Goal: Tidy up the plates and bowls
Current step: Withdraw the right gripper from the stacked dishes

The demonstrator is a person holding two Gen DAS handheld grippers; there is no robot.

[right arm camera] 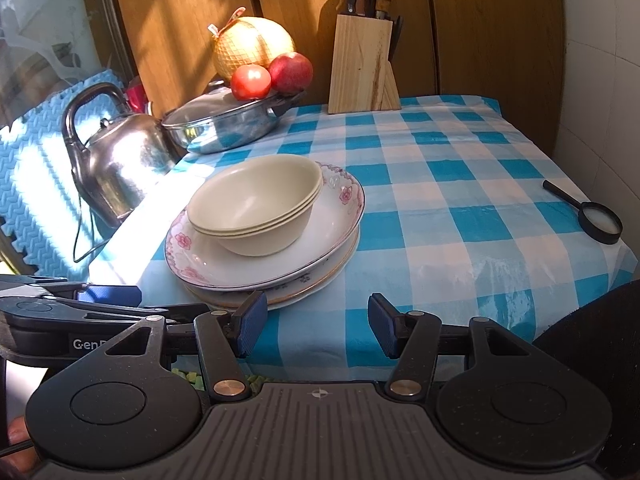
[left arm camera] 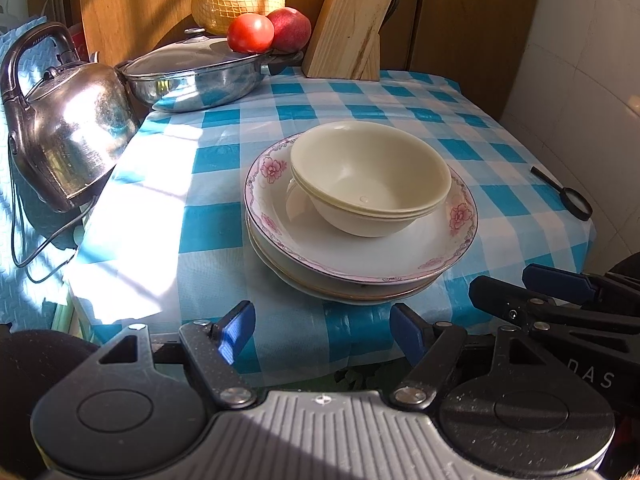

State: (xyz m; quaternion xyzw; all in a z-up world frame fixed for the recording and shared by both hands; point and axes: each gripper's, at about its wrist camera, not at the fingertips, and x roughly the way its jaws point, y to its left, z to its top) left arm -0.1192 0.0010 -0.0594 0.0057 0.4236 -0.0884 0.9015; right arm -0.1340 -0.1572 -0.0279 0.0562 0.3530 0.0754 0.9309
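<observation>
Cream bowls point(left arm camera: 370, 178), nested, maybe three, sit on stacked plates point(left arm camera: 360, 248), frame centre on the checked tablecloth point(left arm camera: 480, 152). Left gripper point(left arm camera: 322, 332) and right gripper point(right arm camera: 316, 326) both released, empty, at bottom of frame short of the stack.

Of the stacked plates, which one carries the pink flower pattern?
The top plate with the pink flower rim, directly under the nested cream bowls. The plates beneath it show a gold edge line and small dark motifs instead.
</observation>
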